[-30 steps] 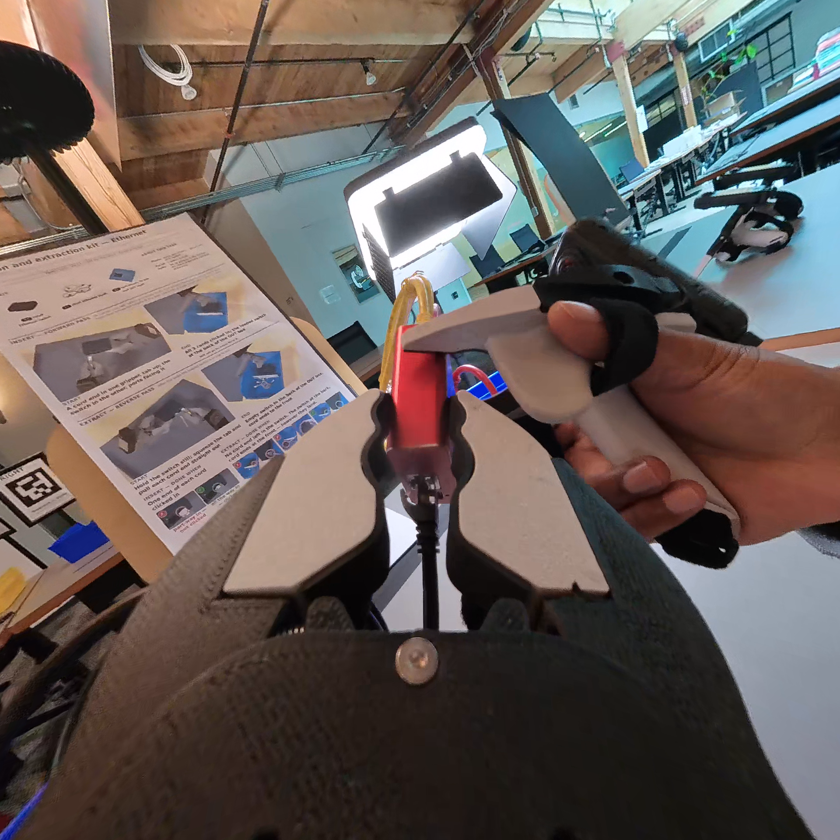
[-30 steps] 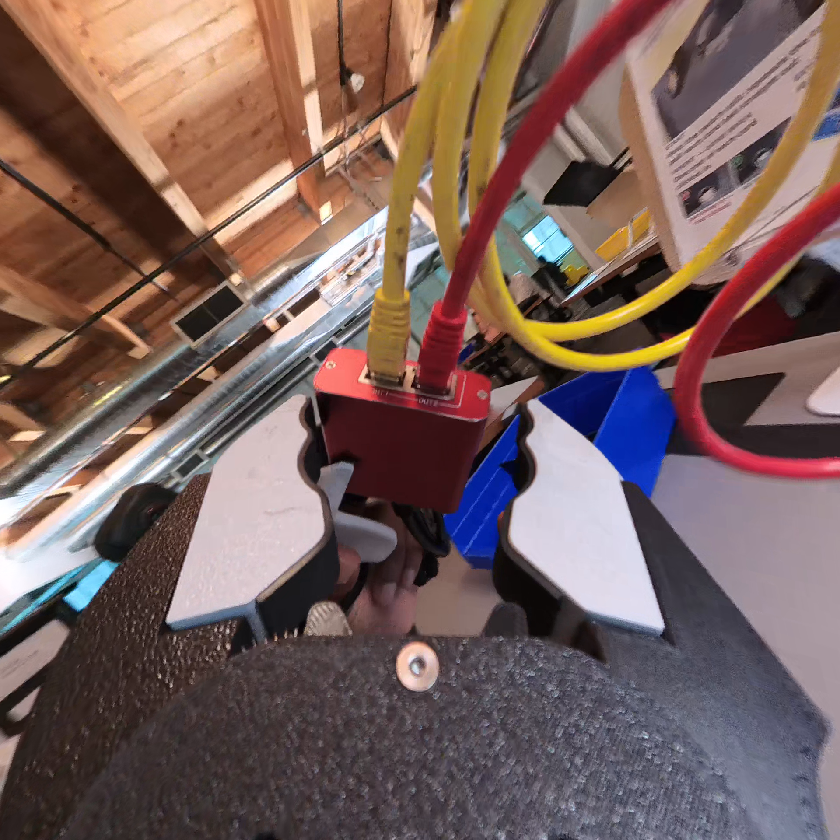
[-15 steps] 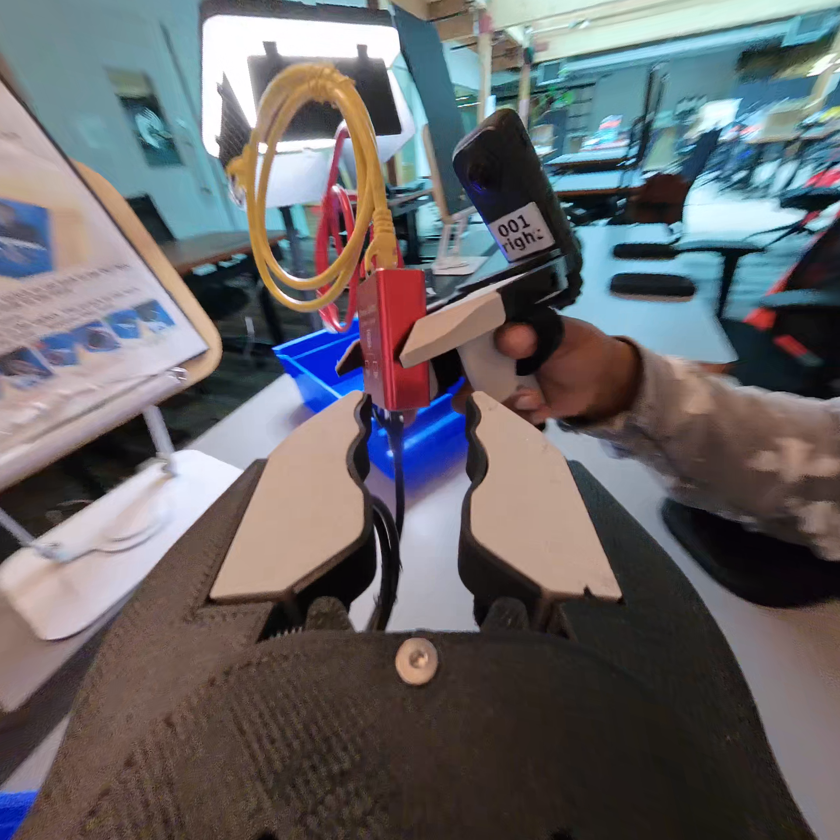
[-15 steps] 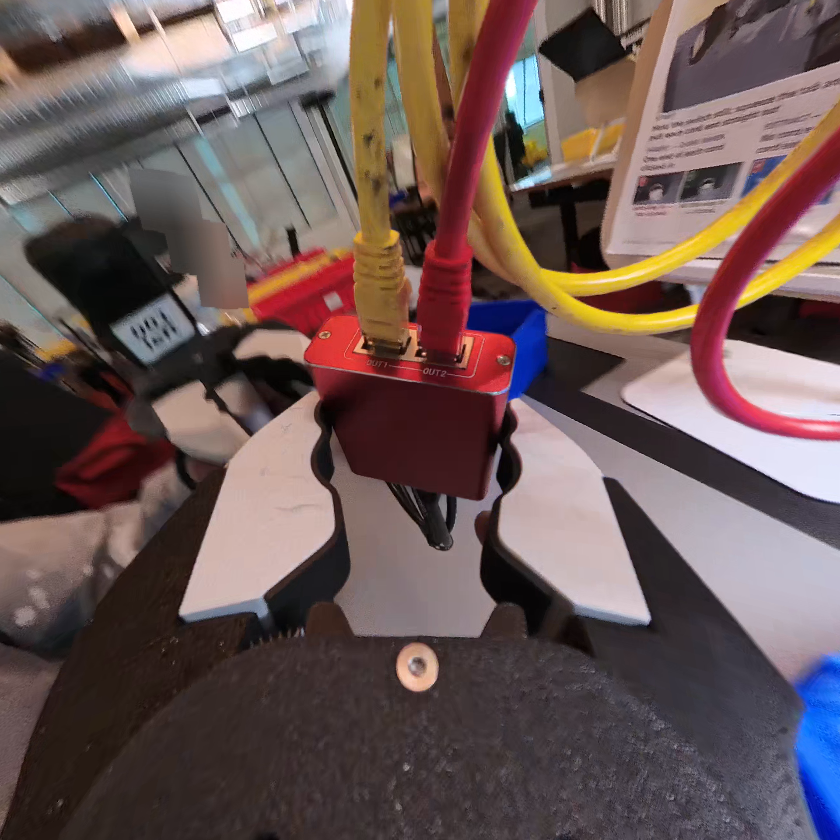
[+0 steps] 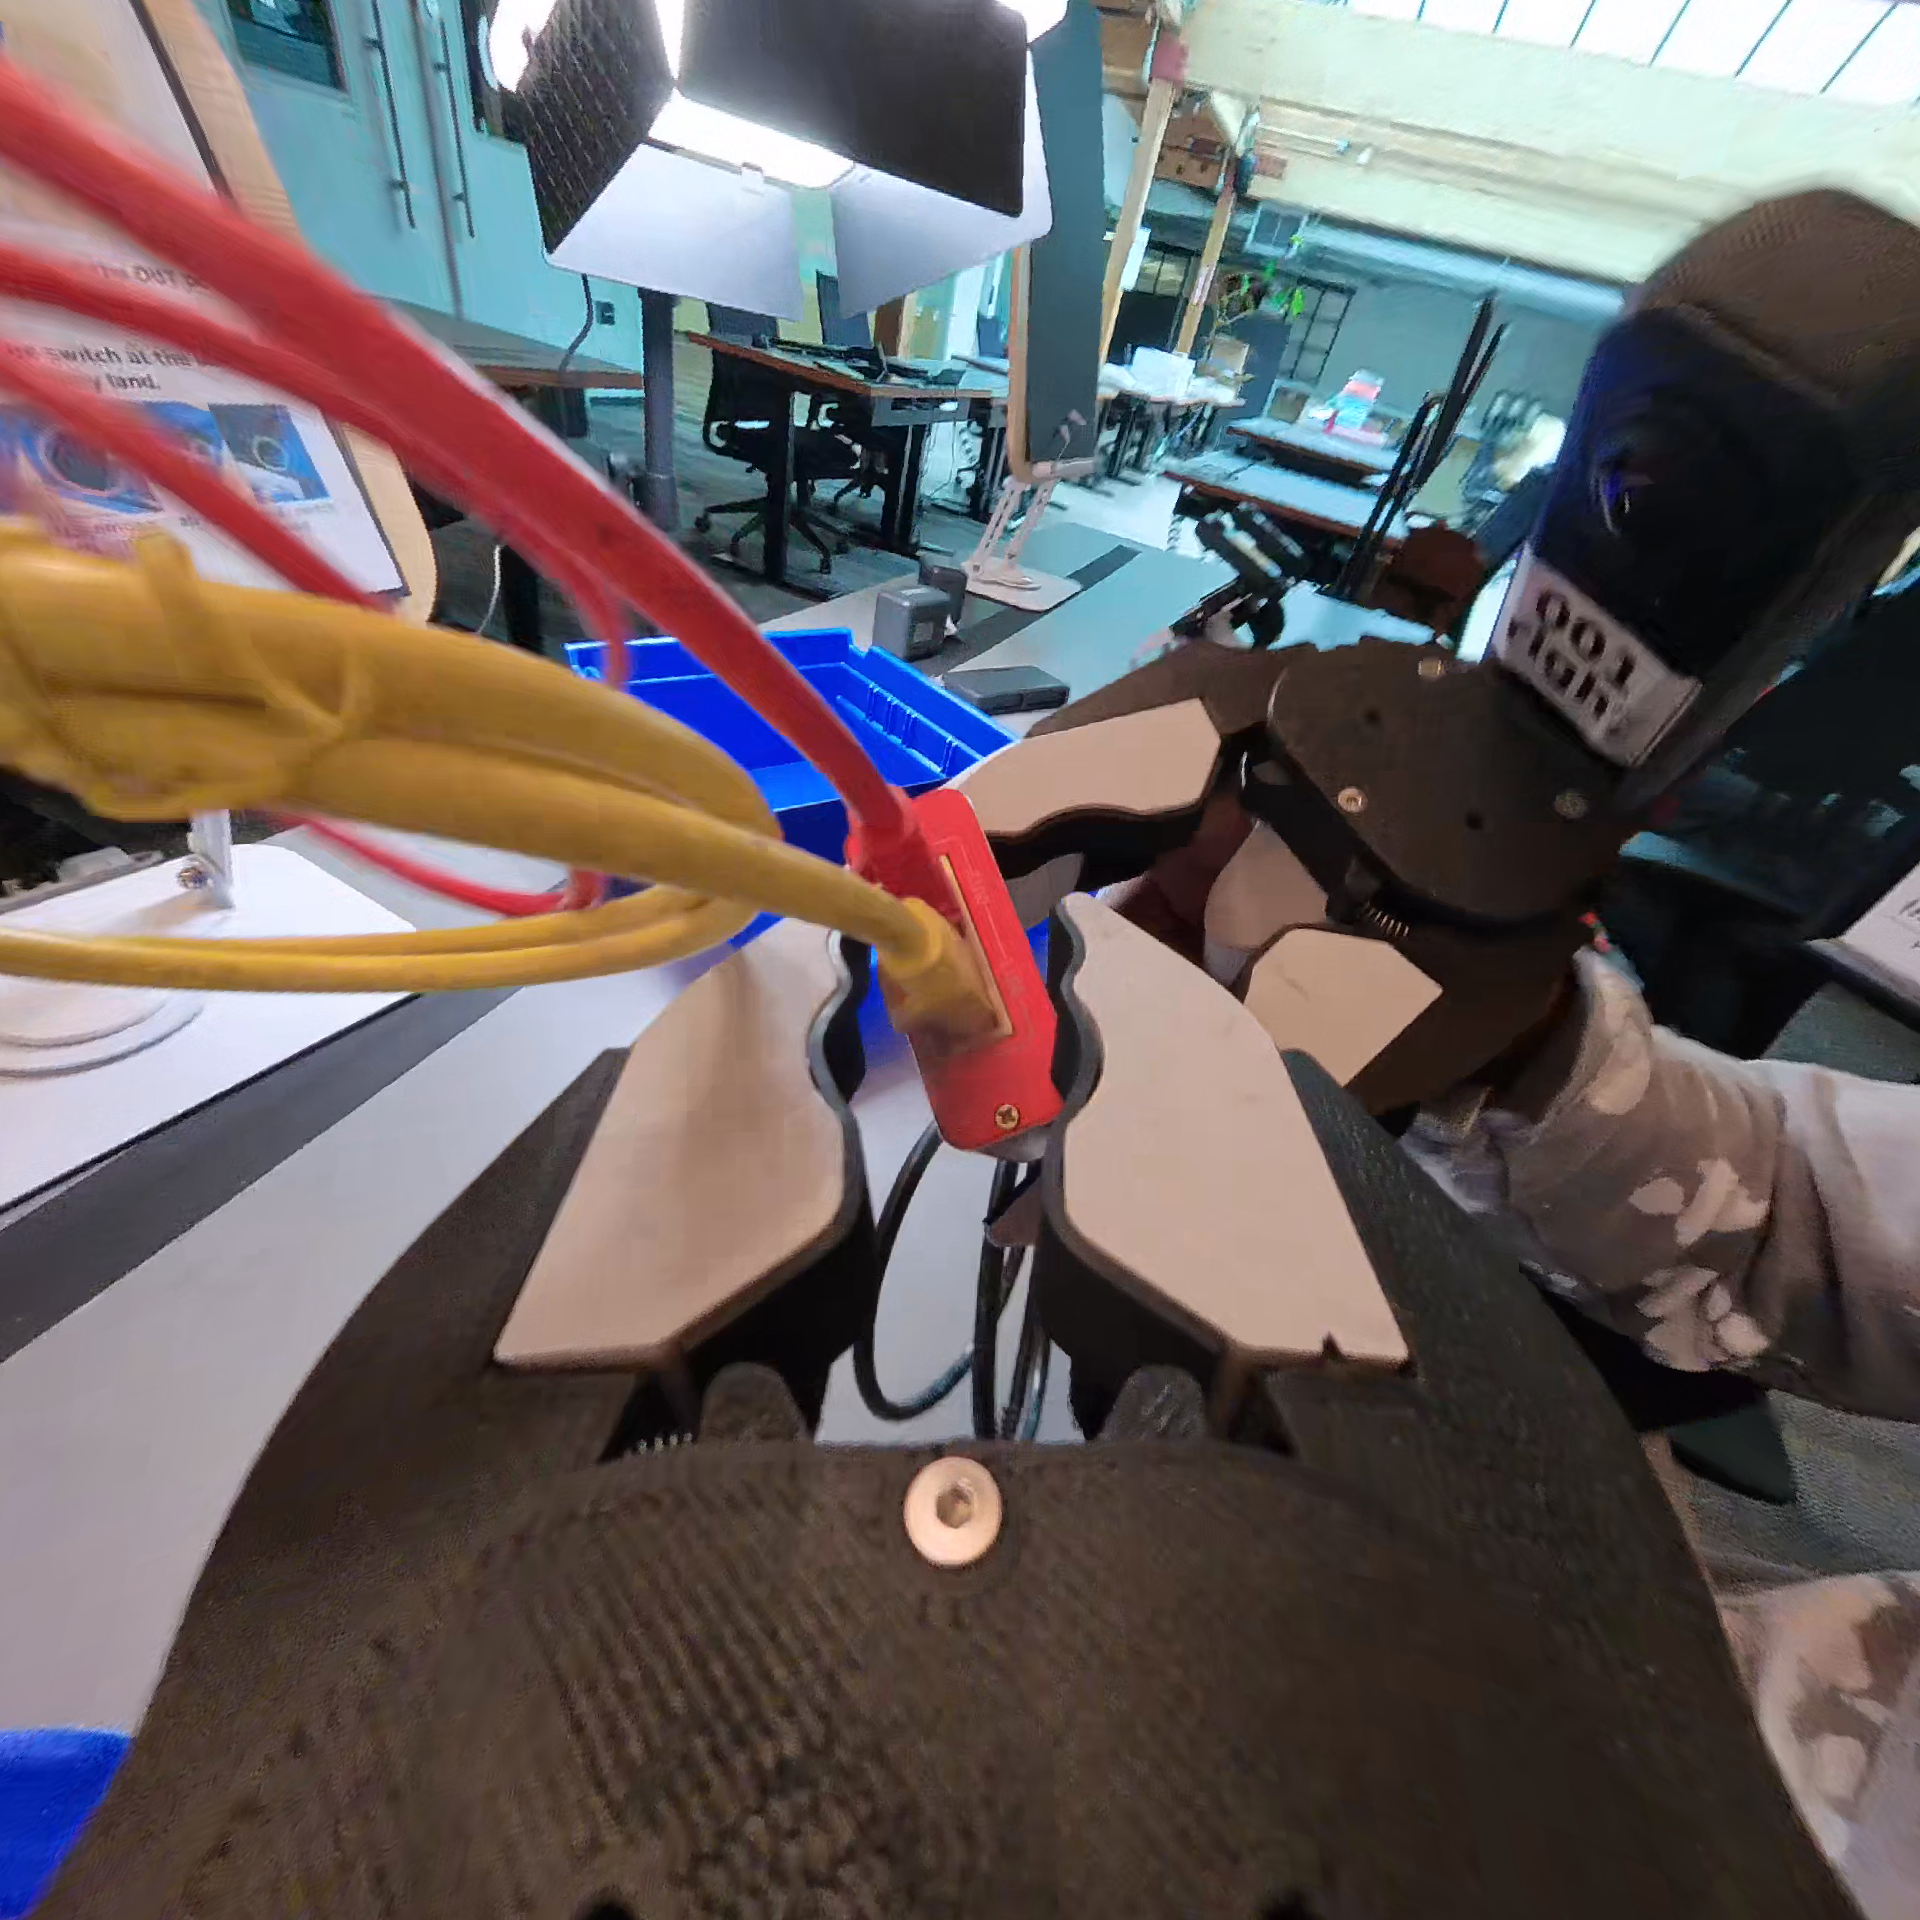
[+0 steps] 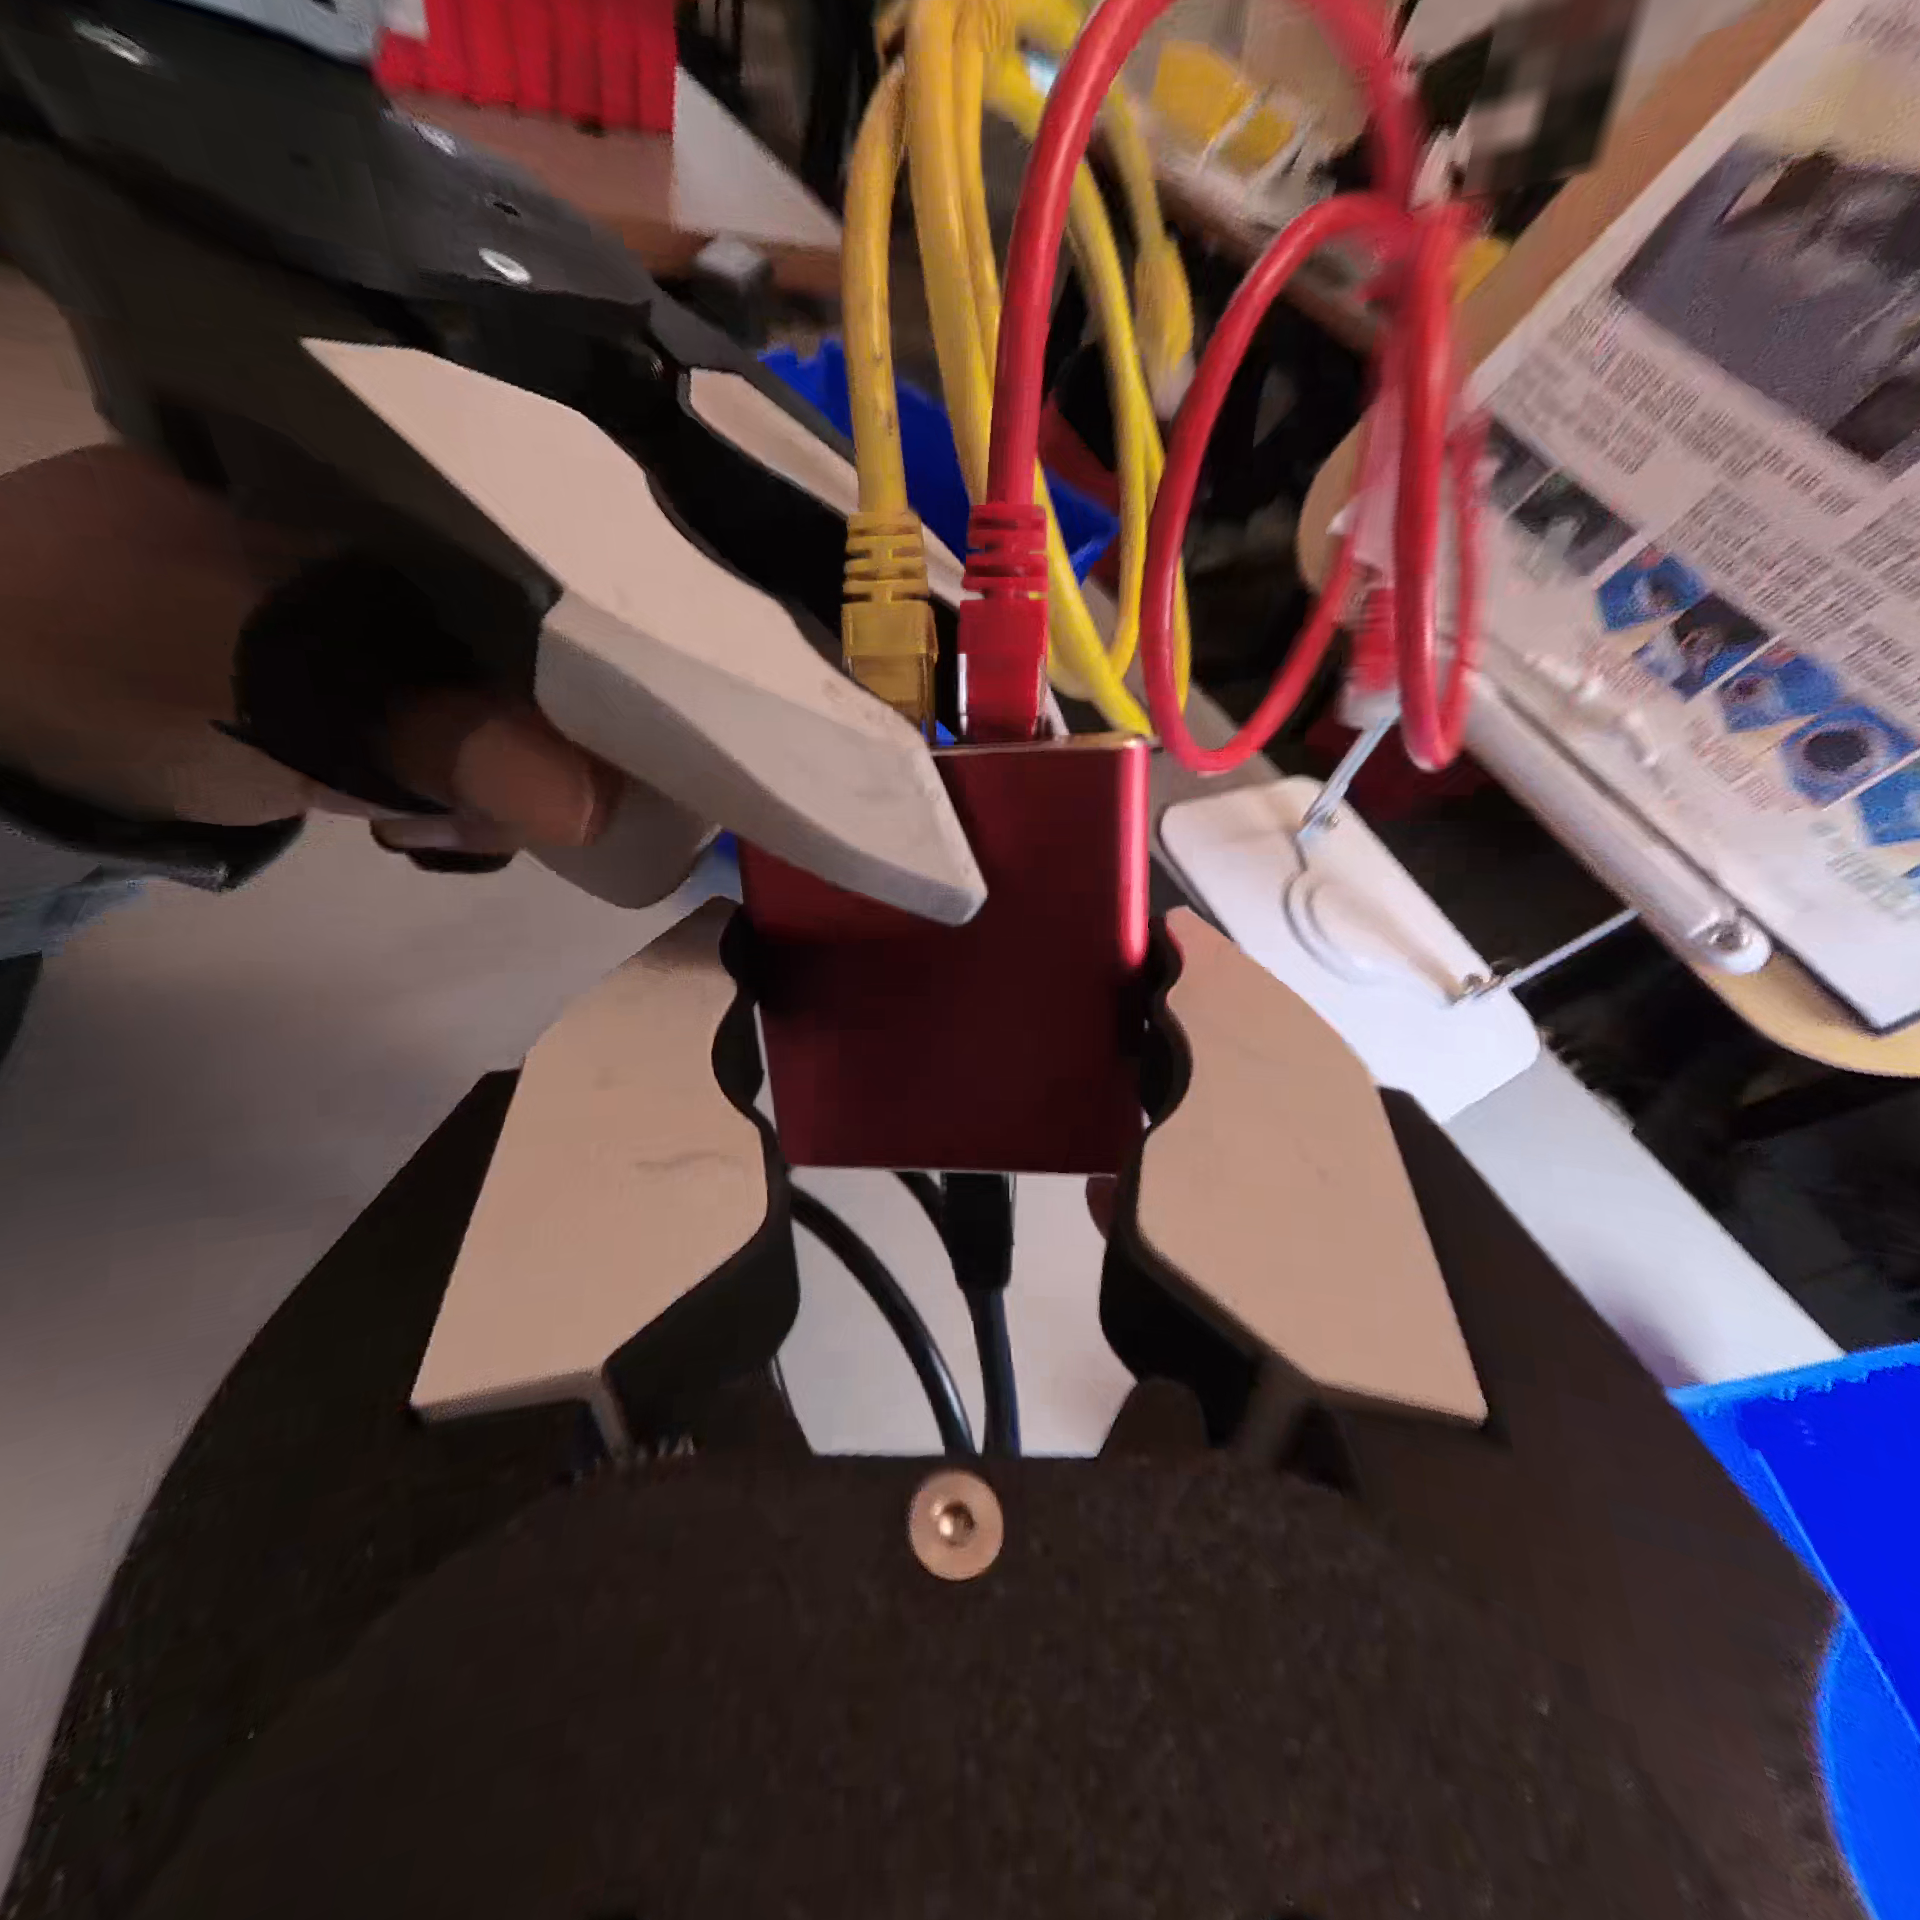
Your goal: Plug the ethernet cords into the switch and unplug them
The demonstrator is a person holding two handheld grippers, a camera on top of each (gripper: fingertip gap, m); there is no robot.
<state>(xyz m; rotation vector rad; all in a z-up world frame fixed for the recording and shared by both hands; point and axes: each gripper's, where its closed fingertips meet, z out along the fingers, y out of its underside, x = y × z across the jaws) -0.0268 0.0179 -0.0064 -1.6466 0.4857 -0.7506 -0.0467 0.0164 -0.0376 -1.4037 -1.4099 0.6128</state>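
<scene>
The red switch [image 6: 935, 1018] is gripped by its narrow sides in my right gripper [image 6: 951, 935], which is shut on it. A yellow cord [image 6: 883, 582] and a red cord [image 6: 1003, 582] are plugged side by side into its top. A black cable [image 6: 987, 1299] hangs from its bottom. In the left wrist view my left gripper [image 5: 945, 935] straddles the switch [image 5: 987, 1039] with its jaws a little apart; blue shows in the gap on the left. Its fingers [image 6: 727, 727] cross the switch's flat face. The right gripper's fingers [image 5: 1101, 758] come in from the right.
A blue bin [image 5: 831, 707] stands behind the switch, and a second blue edge [image 6: 1818, 1558] is at the lower right. An instruction board [image 6: 1714, 468] on a white base [image 6: 1351, 935] stands to the right. The grey table [image 5: 208, 1299] lies below.
One second ago my left gripper held the switch and the right was open around it. The right has shut on it, the left let go and now straddles it. Both views tilted down.
</scene>
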